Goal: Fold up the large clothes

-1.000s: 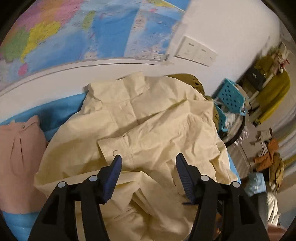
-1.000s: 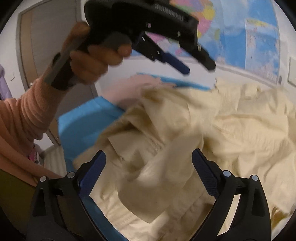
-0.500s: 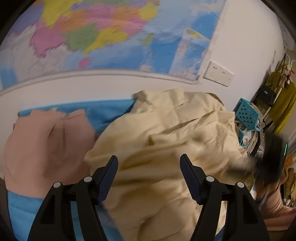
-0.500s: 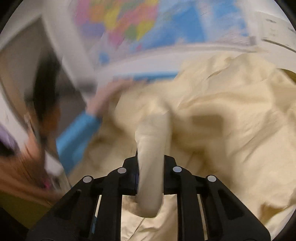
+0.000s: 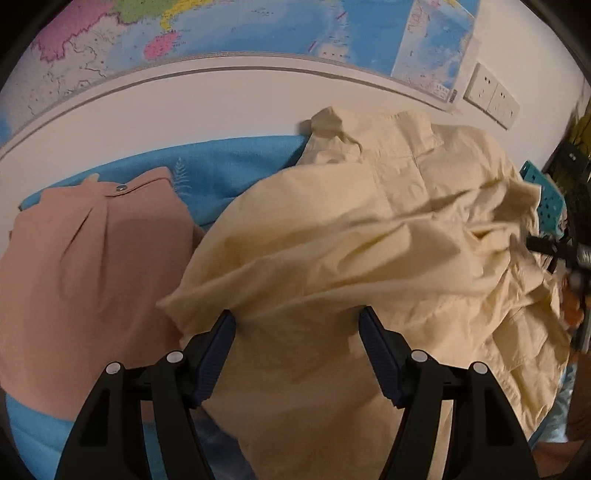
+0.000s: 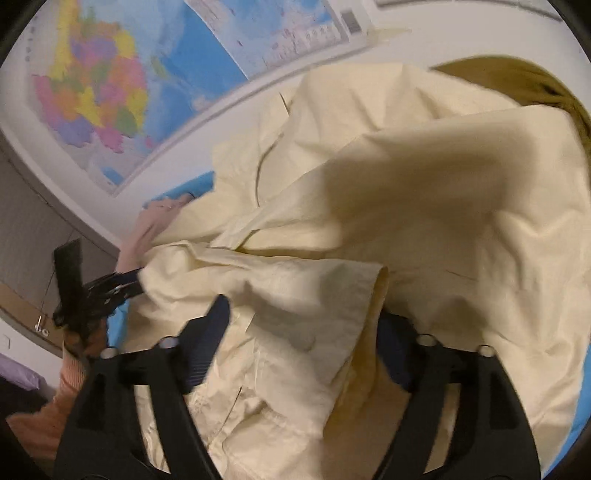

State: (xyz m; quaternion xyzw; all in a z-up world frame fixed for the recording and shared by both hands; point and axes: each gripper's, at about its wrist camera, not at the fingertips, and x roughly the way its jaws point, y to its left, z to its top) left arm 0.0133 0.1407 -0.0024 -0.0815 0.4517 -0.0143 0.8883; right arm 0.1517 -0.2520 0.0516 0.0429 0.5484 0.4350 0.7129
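Cream shirt lies crumpled across the blue sheet, bulk toward the wall under the map. It is bunched, not flat: collar end near the wall, ridges and loose flaps over the middle, one flap with a hemmed edge turned over in the right wrist view. No clean fold line visible anywhere.

Pink garment sits beside the shirt on the left, partly overlapped by the shirt's edge. It looks flat and squared off; probably already folded, but I cannot confirm. A mustard-coloured cloth shows behind the shirt at the far end.

Left gripper: jaws spread, low over the near part of the shirt. Cloth passes between the fingers; the pads do not press on it.

Right gripper: jaws have just been opening. They stand spread with the hemmed flap lying loosely between them; the right-side pad is partly hidden under the cloth. Nothing pinched as far as I can see.

Progress, judged: early for this shirt. Done: shirt is on the sheet and partly pulled out. Left: spread it flat, square the sleeves and body, make the folds, then set it aside.
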